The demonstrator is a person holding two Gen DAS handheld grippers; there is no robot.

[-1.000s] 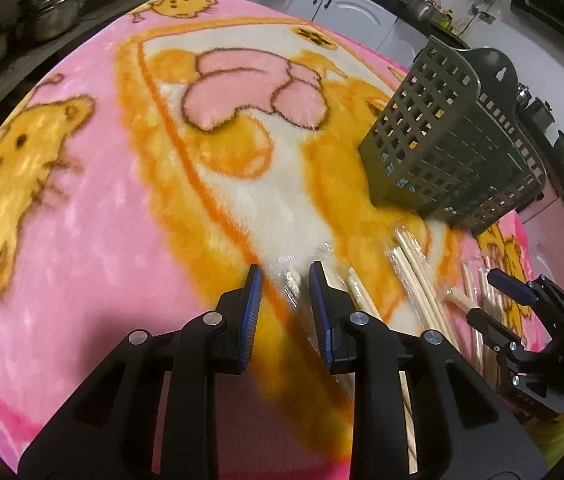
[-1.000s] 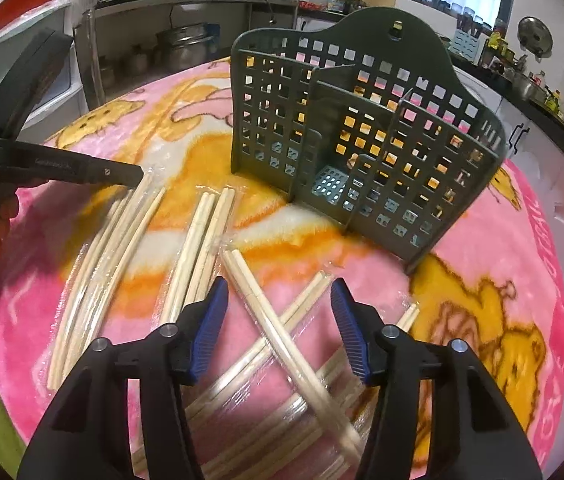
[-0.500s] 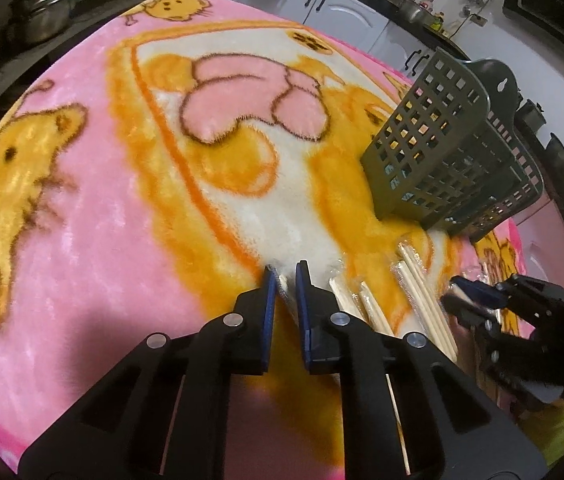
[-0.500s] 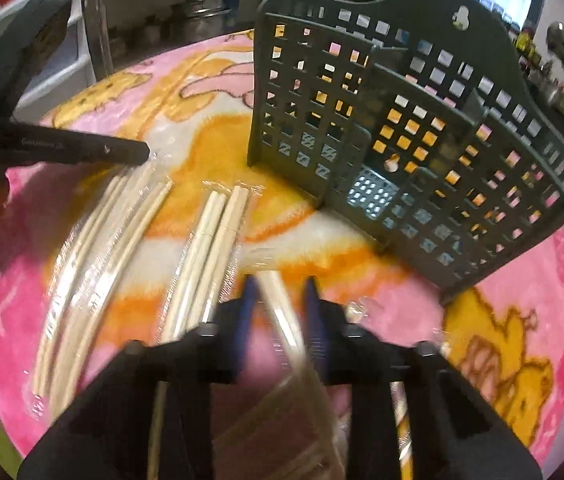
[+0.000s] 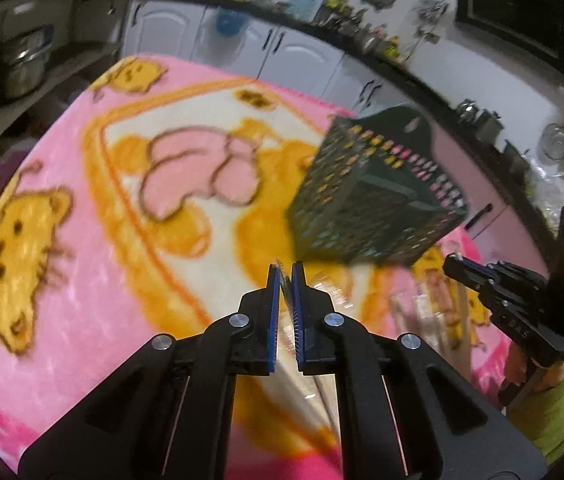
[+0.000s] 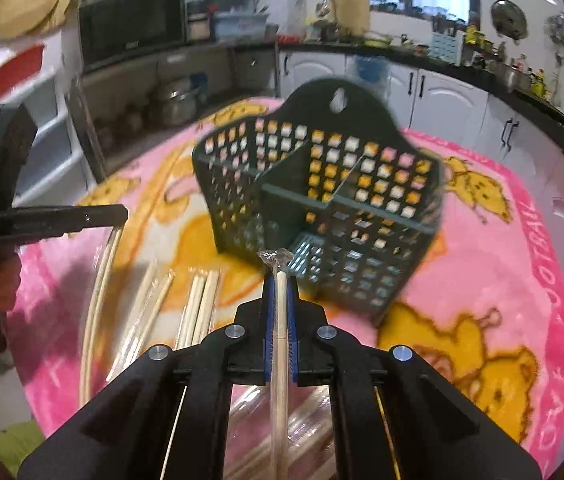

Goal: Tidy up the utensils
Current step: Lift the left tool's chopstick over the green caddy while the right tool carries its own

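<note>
- Right gripper (image 6: 280, 280) pinches a wrapped chopstick pair (image 6: 280, 360), tip near the basket (image 6: 321, 216); a tilted entry could snag a divider.
- Left gripper (image 5: 285, 276) is pressed on thin wrapping (image 5: 285, 308); the slick film may slip.
- Remaining pairs (image 6: 198, 312) lie on the table (image 6: 481, 280).

The pink blanket (image 6: 521, 240) carries white lettering along its right border in the right wrist view; "FOOTBALL" can be read, with a partly cut-off word ending in "VE" below it. Lettering on the black microwave (image 6: 130, 28) is too blurred to read.
</note>
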